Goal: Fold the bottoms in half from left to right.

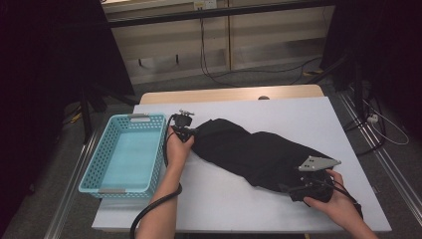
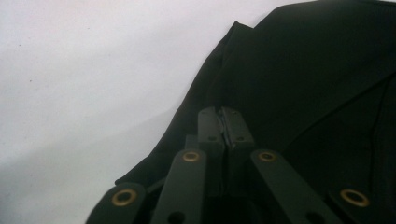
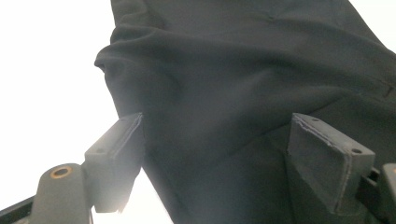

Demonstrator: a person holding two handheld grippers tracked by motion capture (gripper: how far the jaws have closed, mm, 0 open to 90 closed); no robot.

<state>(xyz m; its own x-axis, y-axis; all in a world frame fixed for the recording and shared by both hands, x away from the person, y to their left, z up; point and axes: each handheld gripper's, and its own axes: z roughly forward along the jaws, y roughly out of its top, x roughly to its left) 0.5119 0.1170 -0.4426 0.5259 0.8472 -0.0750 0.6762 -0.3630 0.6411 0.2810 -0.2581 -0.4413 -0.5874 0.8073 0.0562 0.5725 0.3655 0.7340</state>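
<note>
Teal basket (image 1: 102,169) holds nothing; black garment (image 1: 259,152) lies beside it.

basket (image 1: 123,154) at left of frame on table (image 1: 278,112); garment (image 1: 259,154) lies diagonally across table centre, upper left to lower right; left gripper (image 1: 191,133) at its upper-left end, right gripper (image 1: 298,191) at its lower-right end
</note>
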